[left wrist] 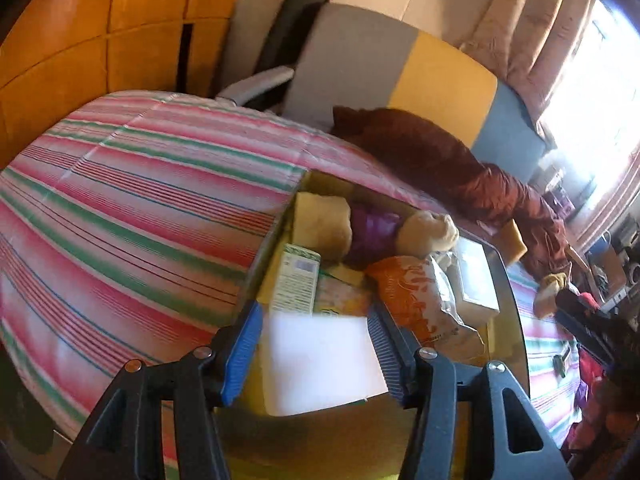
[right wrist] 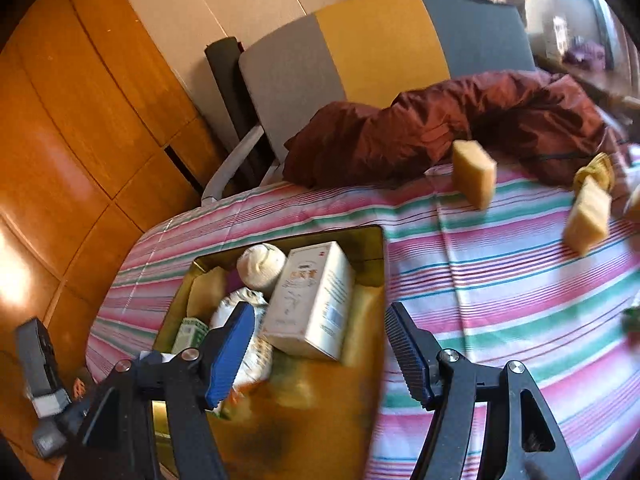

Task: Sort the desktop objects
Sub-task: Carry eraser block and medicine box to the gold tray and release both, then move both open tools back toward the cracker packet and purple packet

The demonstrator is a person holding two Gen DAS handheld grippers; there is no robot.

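Left wrist view: left gripper [left wrist: 314, 354] hangs over the near end of the cardboard box [left wrist: 304, 184], jaws spread. White flat block [left wrist: 324, 364] lies between the pads with a visible gap to the right pad, so it reads as let go, not pinched; dropped there probably because the box is the collecting bin. Just ahead of the tips: green-white carton [left wrist: 296, 284], orange snack bag [left wrist: 416, 300], a rolled beige sock [left wrist: 428, 230], purple item [left wrist: 374, 232], yellow sponge [left wrist: 320, 220]. All are piled loosely, no order inside. Striped cloth [left wrist: 132, 200] spreads left of the tongs.

Right wrist view: right gripper [right wrist: 320, 350] also spread, nothing between pads. White medicine box [right wrist: 312, 304] leans in the box just ahead of the gap, tilted against the wall, likely just dropped. White sock ball [right wrist: 262, 266] further ahead. Still unsorted on the cloth, well to the right and ahead: two tan sponge blocks [right wrist: 474, 172] [right wrist: 588, 216], blurred, and a yellowish bundle [right wrist: 596, 172] near the brown jacket [right wrist: 440, 128]. Those are probably next.
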